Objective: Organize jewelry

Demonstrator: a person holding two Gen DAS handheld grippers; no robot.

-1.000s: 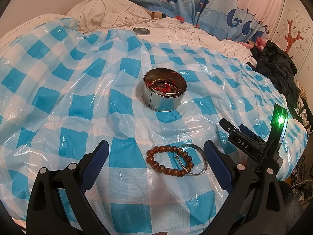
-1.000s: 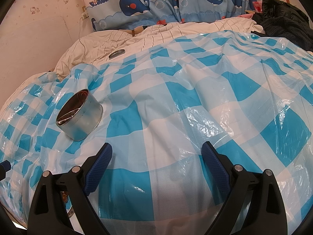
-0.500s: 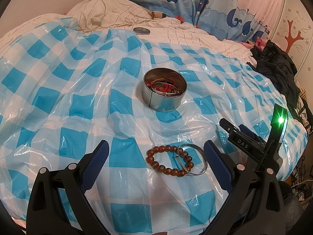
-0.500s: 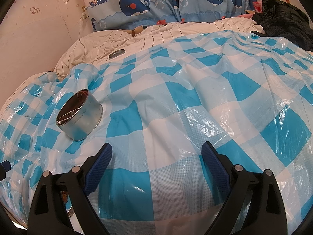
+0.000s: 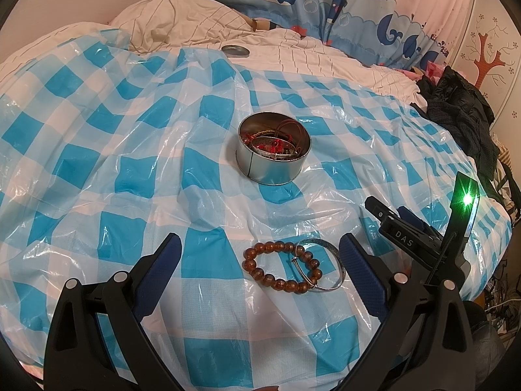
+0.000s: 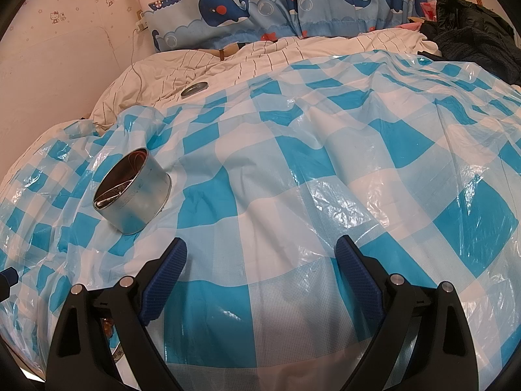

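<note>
Left wrist view: one brown beaded bracelet (image 5: 282, 270) and one thin silver bangle (image 5: 325, 265), overlapping, flat on the blue-and-white checked plastic sheet (image 5: 97, 163) over the bed — right between the left gripper (image 5: 260, 254) jaws, spread wide, touching neither. Beyond, one round metal tin (image 5: 272, 159), open, holding red and brown jewelry. One tin lid (image 5: 235, 50) farther back.

Right wrist view: right gripper (image 6: 260, 257) jaws apart, empty over bare sheet — same tin (image 6: 136, 192) off to the left.
</note>
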